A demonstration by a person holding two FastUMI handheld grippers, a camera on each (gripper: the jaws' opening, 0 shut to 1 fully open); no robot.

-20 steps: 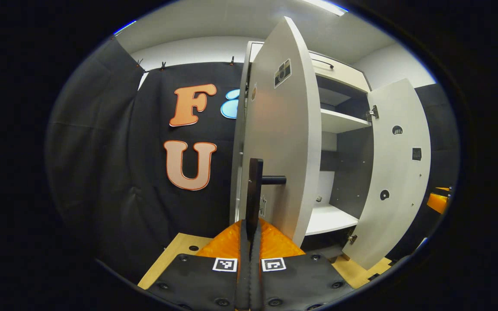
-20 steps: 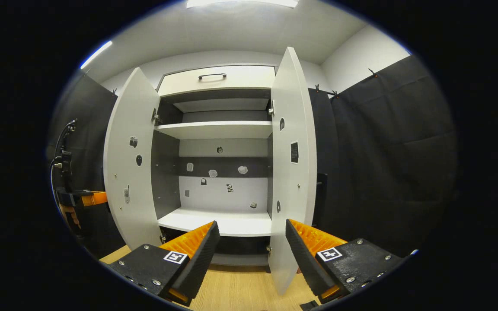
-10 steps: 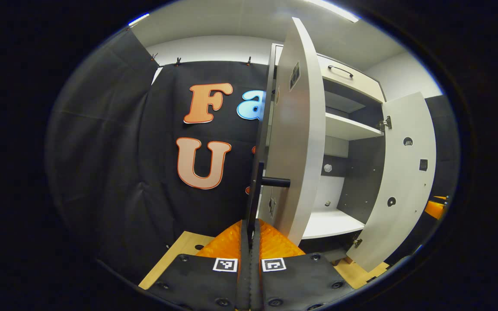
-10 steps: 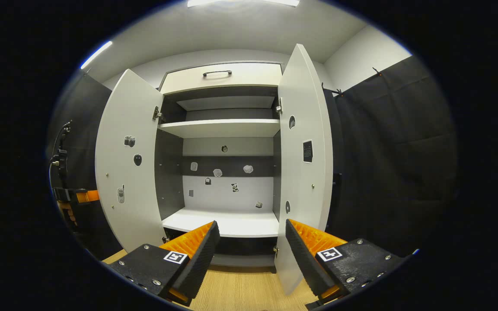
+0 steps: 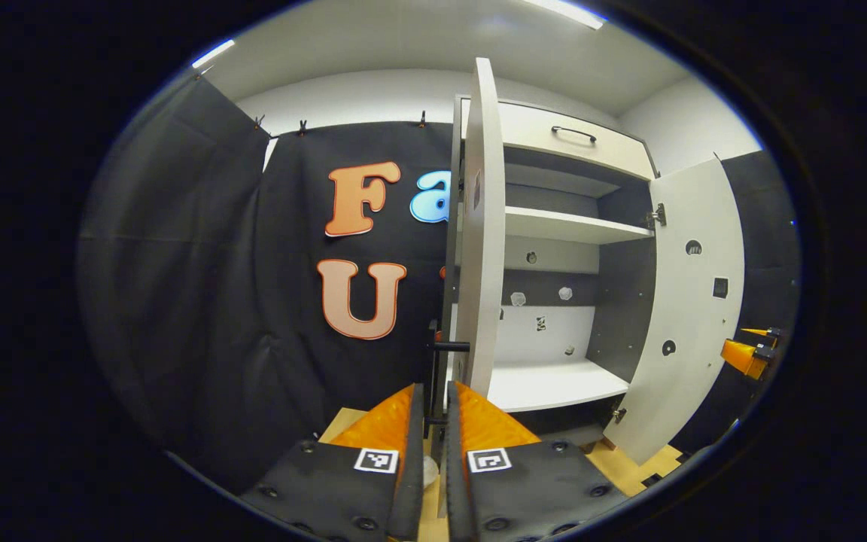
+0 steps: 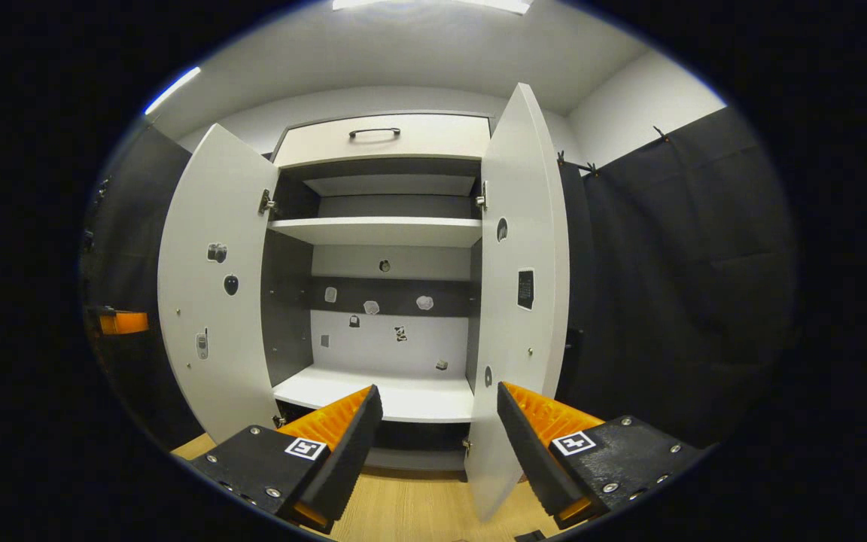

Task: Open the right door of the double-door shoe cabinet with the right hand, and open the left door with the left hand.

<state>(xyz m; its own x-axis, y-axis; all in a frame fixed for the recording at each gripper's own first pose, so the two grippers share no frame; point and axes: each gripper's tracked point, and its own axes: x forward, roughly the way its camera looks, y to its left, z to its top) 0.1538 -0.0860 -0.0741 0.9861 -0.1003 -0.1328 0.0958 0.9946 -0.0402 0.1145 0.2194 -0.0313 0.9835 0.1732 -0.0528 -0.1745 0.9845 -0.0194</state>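
1 cabinet (image 6: 384,226), 2 doors, both swung wide. 1 drawer (image 6: 384,139) on top, 2 shelves inside.

L gripper (image 5: 433,421) faces the left door (image 5: 479,226) edge-on, level, just short of its handle (image 5: 445,348); jaws a narrow slit apart, pinching nothing.

R gripper (image 6: 439,429) is centred on the cabinet, level, low; jaws spread wide, nothing between. Right door (image 6: 520,301) stands beside its right finger.

L gripper view alone gives the handle; R gripper view gives stickers on the left door's inner face.
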